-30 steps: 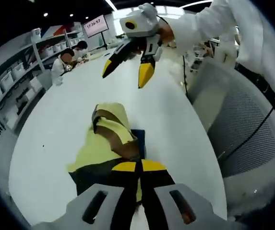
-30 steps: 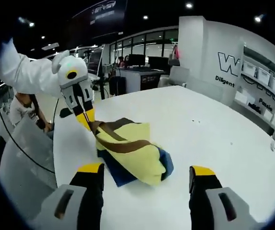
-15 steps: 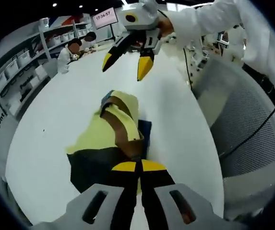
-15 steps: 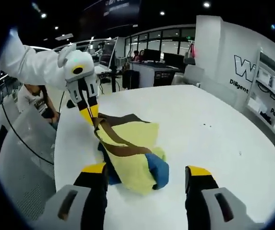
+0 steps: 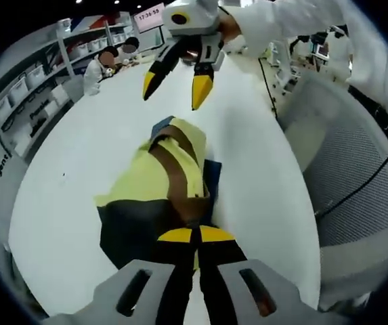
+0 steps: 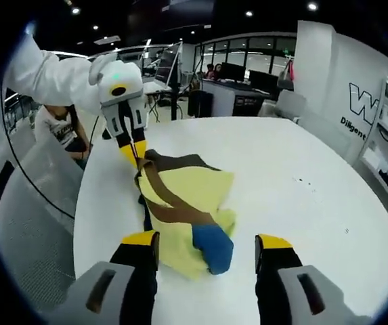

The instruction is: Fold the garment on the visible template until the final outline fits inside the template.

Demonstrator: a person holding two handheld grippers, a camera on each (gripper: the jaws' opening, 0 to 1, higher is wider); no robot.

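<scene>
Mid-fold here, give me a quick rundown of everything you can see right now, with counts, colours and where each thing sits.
Crumpled yellow garment with brown band, dark and blue parts: one, on the table near its edge.
Round white table: one, under the garment.
Grey mesh chair: one, beside the table.
White shelving with bins: along the wall, beyond the table.
Seated people: two, at the table's far side.
Wall screen: one, pink, above them.
Left claw: yellow-tipped, jaws shut on the garment's edge.
Right claw: yellow-tipped, jaws open, garment's near end between them.
White sleeve: behind the left claw.
</scene>
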